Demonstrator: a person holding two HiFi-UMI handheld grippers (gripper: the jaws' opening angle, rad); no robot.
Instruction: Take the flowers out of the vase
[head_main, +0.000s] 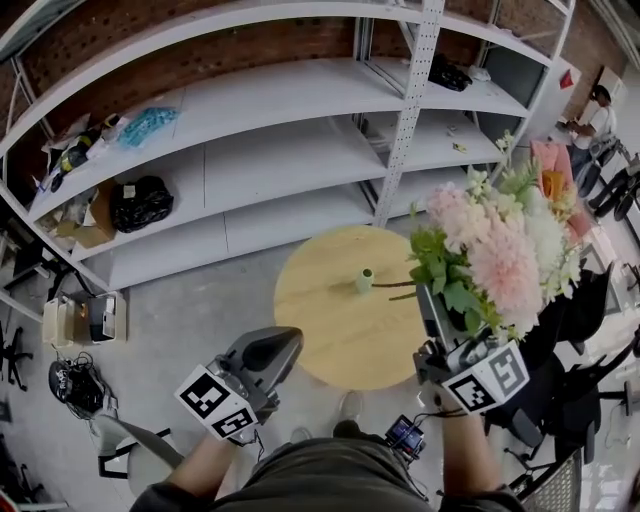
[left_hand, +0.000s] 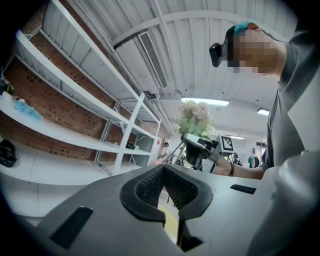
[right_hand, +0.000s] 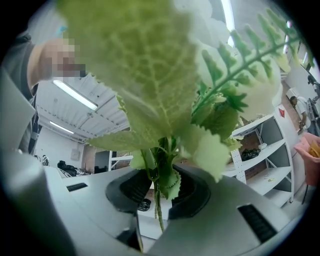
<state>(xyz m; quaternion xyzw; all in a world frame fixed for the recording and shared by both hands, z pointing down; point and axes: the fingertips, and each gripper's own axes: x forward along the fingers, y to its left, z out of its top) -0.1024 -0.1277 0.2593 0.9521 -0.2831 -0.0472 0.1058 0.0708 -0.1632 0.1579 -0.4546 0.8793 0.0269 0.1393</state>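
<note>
The small green vase (head_main: 366, 280) stands upright near the middle of the round wooden table (head_main: 330, 345), a little toward its far edge, and no blooms or leaves rise from its mouth; the flowers (head_main: 500, 250), a full bunch of pink and white heads with green leaves, hang in the air over the table's right edge, well above the top; two thin dark stems run from the bunch toward the vase's mouth, and the head view does not show whether their ends are clear of it; the right gripper (head_main: 436, 315) is clamped on the flowers' stems, and in the right gripper view its dark pads press from both sides on the green stems and a toothed leaf, with broad leaves and a fern frond filling the picture above; the left gripper (head_main: 280, 345) is held off the table's near left edge, its pads meeting at the tips with nothing between them; behind the table, white shelving (head_main: 270, 150) carries a black bag (head_main: 140, 203) at its left end; at the far right a pink tub (head_main: 547, 160) holds something yellow-orange that is too small to tell.
</note>
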